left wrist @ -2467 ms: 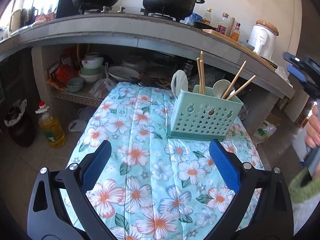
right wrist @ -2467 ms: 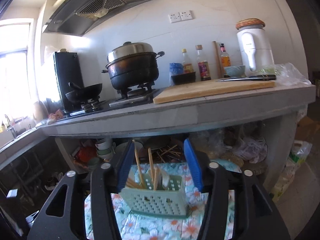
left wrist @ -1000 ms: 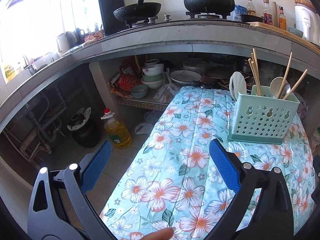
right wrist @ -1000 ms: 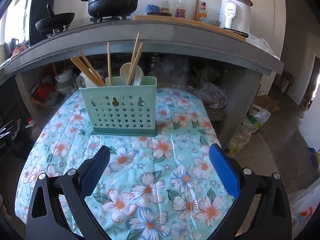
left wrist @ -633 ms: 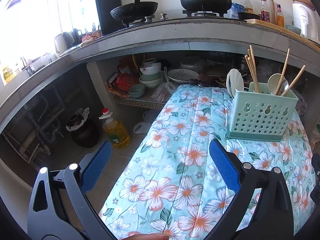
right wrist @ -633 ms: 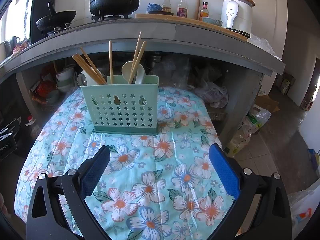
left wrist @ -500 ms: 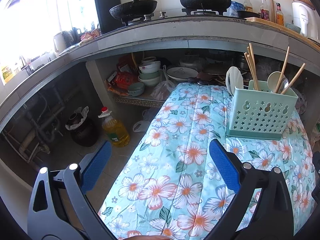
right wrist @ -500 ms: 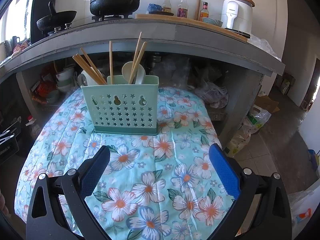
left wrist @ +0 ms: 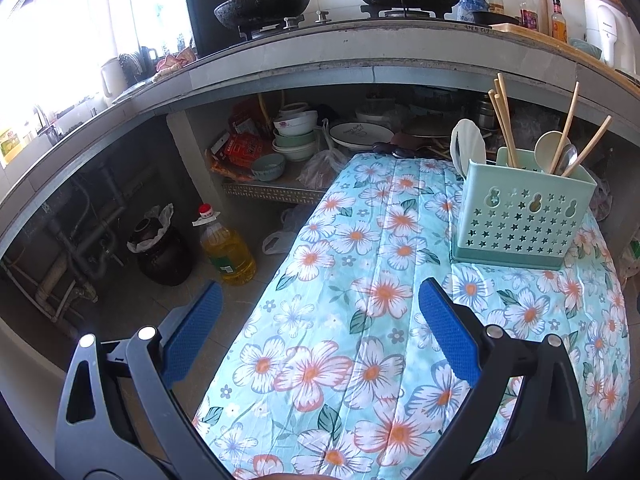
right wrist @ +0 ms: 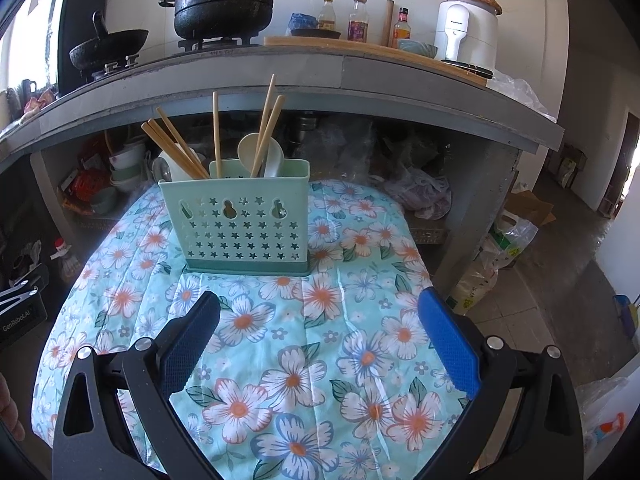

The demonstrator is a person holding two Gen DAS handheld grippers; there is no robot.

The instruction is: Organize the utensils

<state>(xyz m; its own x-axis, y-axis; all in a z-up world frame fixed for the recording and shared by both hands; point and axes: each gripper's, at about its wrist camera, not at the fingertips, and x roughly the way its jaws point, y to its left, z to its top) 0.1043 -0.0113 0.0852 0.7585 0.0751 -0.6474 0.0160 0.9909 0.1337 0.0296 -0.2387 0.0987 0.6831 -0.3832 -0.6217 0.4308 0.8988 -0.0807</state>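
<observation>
A mint-green perforated utensil holder (left wrist: 524, 222) stands upright on the floral tablecloth (left wrist: 360, 280), at the far right in the left wrist view and at centre in the right wrist view (right wrist: 240, 224). It holds wooden chopsticks (right wrist: 176, 146) and pale spoons (right wrist: 264, 156); a white spoon (left wrist: 468, 146) leans at its left side. My left gripper (left wrist: 320, 332) is open and empty, low over the table's near left part. My right gripper (right wrist: 318, 334) is open and empty, in front of the holder.
A grey concrete counter (right wrist: 320, 76) with a black pot (right wrist: 224, 0), wok (left wrist: 262, 6), bottles and a white appliance (right wrist: 466, 32) overhangs behind the table. Bowls and plates (left wrist: 296, 136) sit on the shelf beneath. An oil bottle (left wrist: 226, 246) and dark jar (left wrist: 160, 252) stand on the floor left.
Both grippers have lowered and steadied in front of the table; the right wrist view has dropped from counter height to the holder. In the last half second almost nothing has moved.
</observation>
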